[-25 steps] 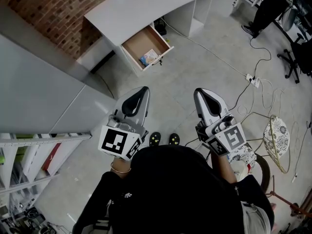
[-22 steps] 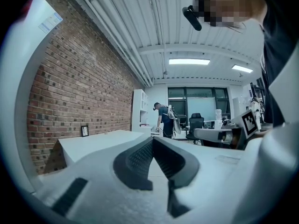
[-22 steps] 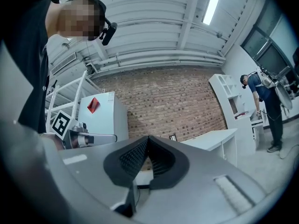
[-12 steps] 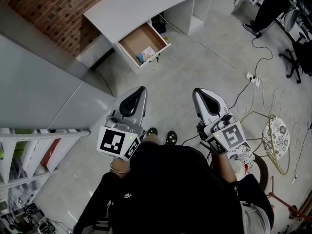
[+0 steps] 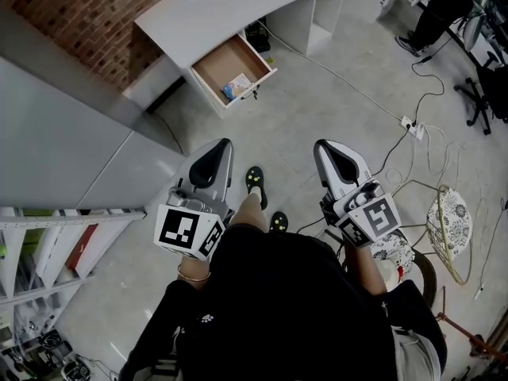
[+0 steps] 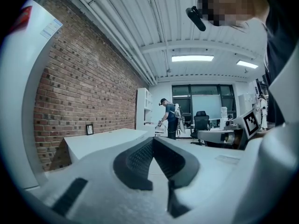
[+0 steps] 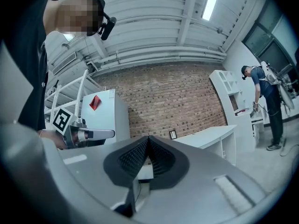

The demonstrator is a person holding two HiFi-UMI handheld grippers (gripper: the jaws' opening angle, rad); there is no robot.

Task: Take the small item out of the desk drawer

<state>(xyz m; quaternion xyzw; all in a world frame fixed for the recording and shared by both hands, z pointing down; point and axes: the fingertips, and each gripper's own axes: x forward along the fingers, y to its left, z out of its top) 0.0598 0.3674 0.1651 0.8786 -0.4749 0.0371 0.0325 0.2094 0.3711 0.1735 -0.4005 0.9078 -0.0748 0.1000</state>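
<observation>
- L gripper [image 5: 217, 149]: fingers [image 6: 135, 160] shut tight, nothing btwn them; held over the floor [image 5: 317, 94], well short of the desk [image 5: 238, 6].
- Desk: white, by the brick wall; drawer [image 5: 226, 63] stands pulled open under its front edge.
- Small item [image 5: 236, 86]: lies flat in drawer, nr its front panel; well apart from both sets of fingers.
- R gripper [image 5: 323, 149]: fingers [image 7: 161, 160] pressed together too, empty; alongside L gripper, a shoe [image 5: 255, 179] on the floor btwn them.
</observation>
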